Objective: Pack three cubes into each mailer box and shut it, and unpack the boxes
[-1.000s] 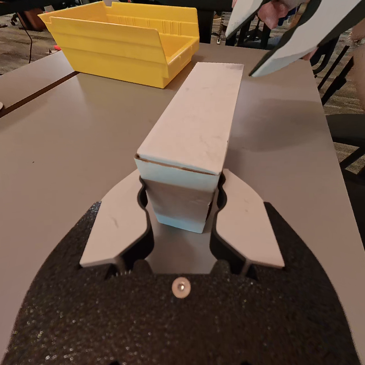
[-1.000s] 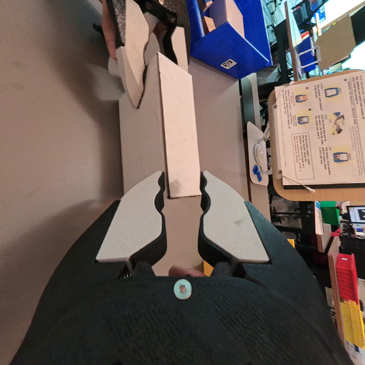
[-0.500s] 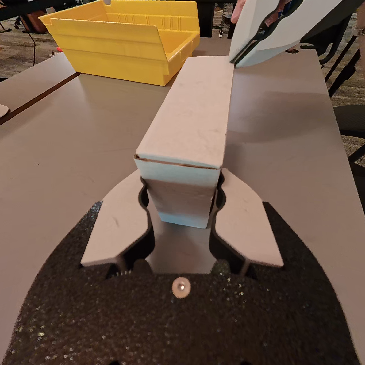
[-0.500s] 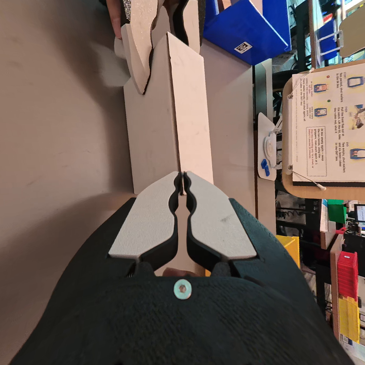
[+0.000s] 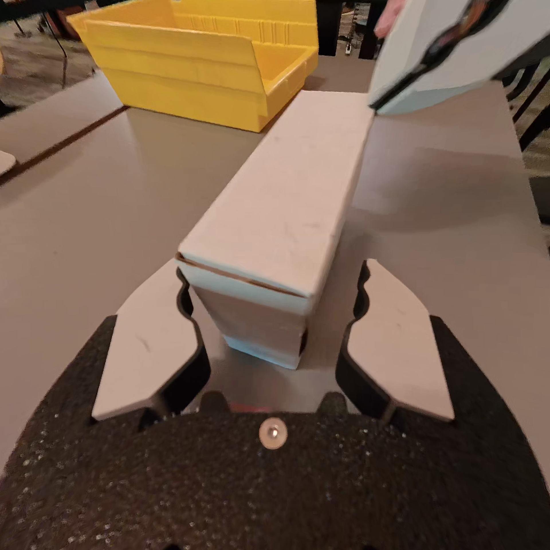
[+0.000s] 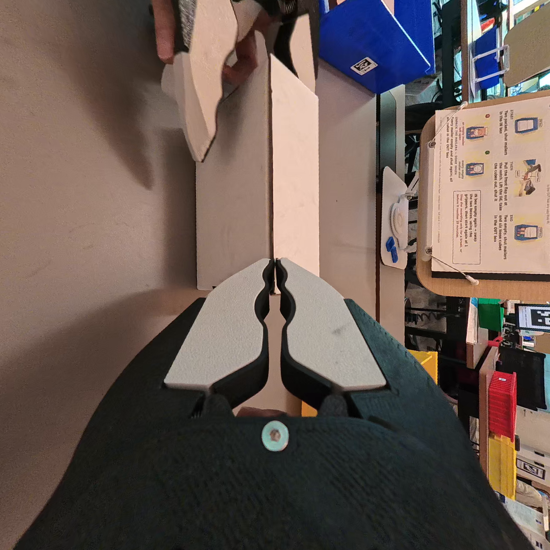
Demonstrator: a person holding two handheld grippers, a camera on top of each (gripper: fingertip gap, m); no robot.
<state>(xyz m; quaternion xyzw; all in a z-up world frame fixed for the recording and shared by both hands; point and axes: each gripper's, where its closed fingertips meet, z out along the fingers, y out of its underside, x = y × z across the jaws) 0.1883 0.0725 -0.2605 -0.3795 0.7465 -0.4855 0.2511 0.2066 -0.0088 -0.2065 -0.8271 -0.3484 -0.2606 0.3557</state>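
**Right gripper pinching the mailer's lid edge while the left one stands open around the near end**

A long white mailer box (image 5: 285, 190) is lying lengthwise on a grey table (image 5: 119, 193), with its lid down. The left gripper (image 5: 272, 294) is sitting at the near end, its fingers spread wide to either side of the box; whether the left-hand finger is brushing the cardboard cannot be told, and the other is standing clear. At the far end, the right gripper (image 6: 274, 275) is closing its fingers tight on a thin cardboard edge of the lid (image 6: 294, 178), seen edge-on from that camera. A yellow bin (image 5: 190, 68) is standing beyond the box and a blue bin (image 6: 372, 44) off to one side. No cubes are showing.

The step appears to be freeing or lifting the lid. To do it well, the right gripper is best keeping its pinch shallow and firm and swinging the flap along its hinge line rather than tugging outward, which could drag the whole box. The left gripper probably needs to be closing on the box body to steady it, since nothing else is holding it down.
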